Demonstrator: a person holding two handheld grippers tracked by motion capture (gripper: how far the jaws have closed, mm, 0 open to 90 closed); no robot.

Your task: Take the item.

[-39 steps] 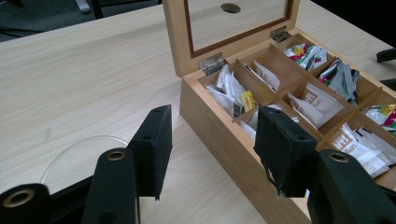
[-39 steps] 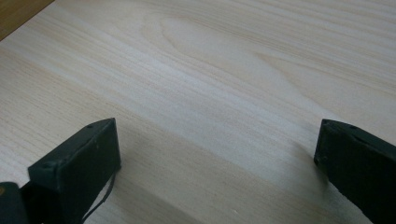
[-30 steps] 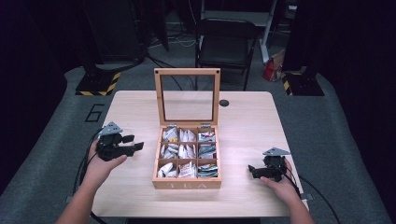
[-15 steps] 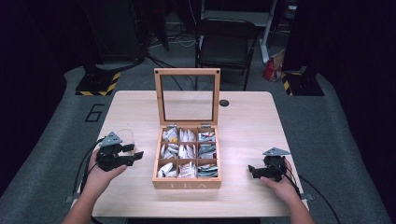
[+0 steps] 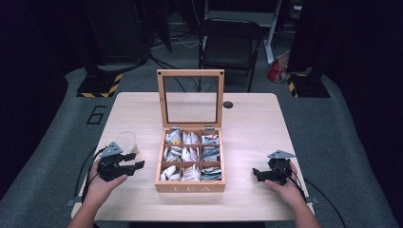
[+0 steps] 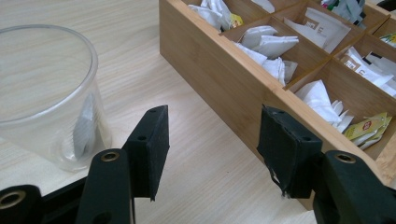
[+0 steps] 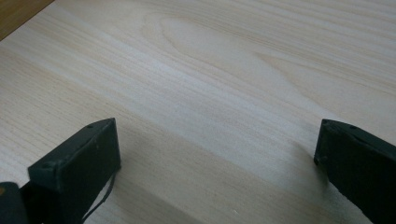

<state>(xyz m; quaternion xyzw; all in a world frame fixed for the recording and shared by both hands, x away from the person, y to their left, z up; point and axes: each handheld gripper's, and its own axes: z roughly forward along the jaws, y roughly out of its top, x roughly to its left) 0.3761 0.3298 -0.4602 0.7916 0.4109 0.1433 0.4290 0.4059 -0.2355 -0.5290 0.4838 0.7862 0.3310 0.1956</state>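
Observation:
A wooden tea box (image 5: 191,159) stands mid-table with its glass lid (image 5: 190,99) upright; its compartments hold several tea bags (image 6: 273,43). A clear plastic cup (image 5: 126,141) sits left of the box, and in the left gripper view the cup (image 6: 44,93) holds a single tea bag. My left gripper (image 5: 135,161) is low over the table between cup and box, jaws open and empty; its own view shows the left gripper (image 6: 212,149) beside the box's wall. My right gripper (image 5: 256,173) rests near the table's right front, and the right gripper (image 7: 217,154) stands wide open over bare wood.
The table's front edge (image 5: 190,219) lies close to both hands. A small black hole (image 5: 228,104) marks the tabletop behind the box. A dark folding chair (image 5: 228,45) stands beyond the far edge. Cables trail off both grippers.
My left hand has come down and drawn back toward the front of the table, uncovering the clear cup behind it. The right hand has stayed put.

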